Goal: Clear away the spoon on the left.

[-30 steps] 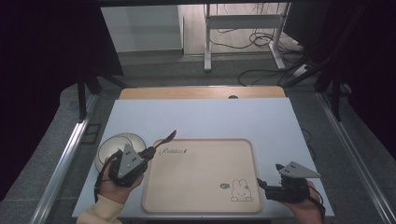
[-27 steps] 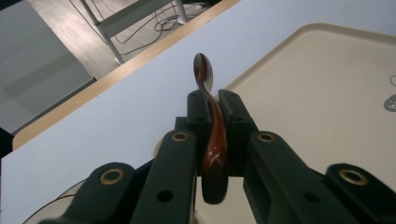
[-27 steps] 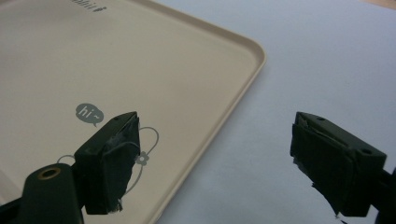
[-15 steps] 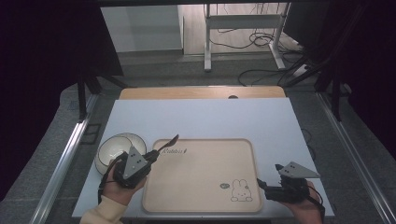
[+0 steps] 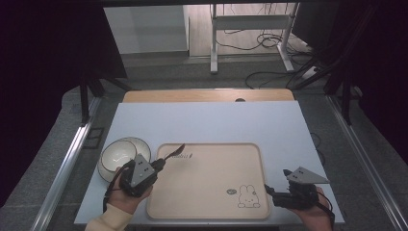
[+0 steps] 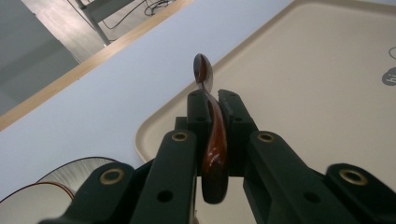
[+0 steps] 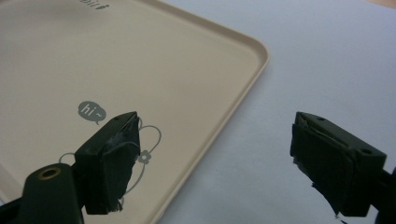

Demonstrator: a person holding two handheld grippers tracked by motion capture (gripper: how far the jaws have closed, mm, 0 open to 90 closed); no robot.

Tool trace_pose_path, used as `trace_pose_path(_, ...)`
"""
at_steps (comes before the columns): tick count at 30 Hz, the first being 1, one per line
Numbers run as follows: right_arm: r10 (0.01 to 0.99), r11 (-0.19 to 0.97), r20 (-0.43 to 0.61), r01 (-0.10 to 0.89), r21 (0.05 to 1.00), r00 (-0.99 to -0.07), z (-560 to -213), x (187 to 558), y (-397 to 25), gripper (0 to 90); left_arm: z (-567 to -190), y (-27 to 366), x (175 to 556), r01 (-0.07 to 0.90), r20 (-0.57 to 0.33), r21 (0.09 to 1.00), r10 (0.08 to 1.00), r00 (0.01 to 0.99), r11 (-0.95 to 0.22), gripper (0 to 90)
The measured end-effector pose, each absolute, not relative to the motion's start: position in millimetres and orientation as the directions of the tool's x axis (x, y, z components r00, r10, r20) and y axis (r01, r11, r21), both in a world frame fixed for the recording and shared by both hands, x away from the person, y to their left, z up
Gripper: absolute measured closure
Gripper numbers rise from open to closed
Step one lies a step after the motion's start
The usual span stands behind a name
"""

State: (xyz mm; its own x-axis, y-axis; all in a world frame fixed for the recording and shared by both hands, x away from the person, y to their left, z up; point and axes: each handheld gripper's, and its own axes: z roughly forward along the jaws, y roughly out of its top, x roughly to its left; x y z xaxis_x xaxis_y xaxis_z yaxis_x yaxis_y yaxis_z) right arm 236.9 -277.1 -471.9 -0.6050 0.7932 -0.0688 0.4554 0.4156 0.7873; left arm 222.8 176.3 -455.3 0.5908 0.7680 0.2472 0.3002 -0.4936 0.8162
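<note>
A dark reddish-brown spoon [image 6: 212, 140] stands on edge between the jaws of my left gripper [image 6: 215, 100], which is shut on its handle. Its bowl end points out over the far left corner of the beige tray [image 6: 327, 93]. In the high view my left gripper [image 5: 161, 162] sits at the tray's left edge, and the spoon [image 5: 174, 152] reaches over the tray [image 5: 207, 192]. A white bowl [image 5: 115, 156] rests just left of that hand. My right gripper [image 7: 224, 154] is open with nothing between its jaws, at the tray's near right corner [image 5: 270, 190].
The tray bears a printed rabbit [image 5: 248, 197] and a "hi~" bubble [image 7: 91, 111]. The pale blue table [image 5: 207, 122] stretches beyond the tray to a wooden strip [image 5: 207, 95] at the far edge. Cables and a desk frame lie on the floor behind.
My left gripper has shifted slightly right and toward the near edge with the spoon, uncovering more of the bowl. The right gripper has stayed put.
</note>
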Motion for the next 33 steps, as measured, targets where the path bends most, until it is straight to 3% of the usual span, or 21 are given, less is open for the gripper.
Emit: trace_pose_path(33,0.79,0.42,-0.067,0.458,0.784,-0.61,-472.5,236.9,-276.6,16.3,-478.1,165.9,227.7,0.332,0.277,0.756,0.736,0.618,-0.563,85.1)
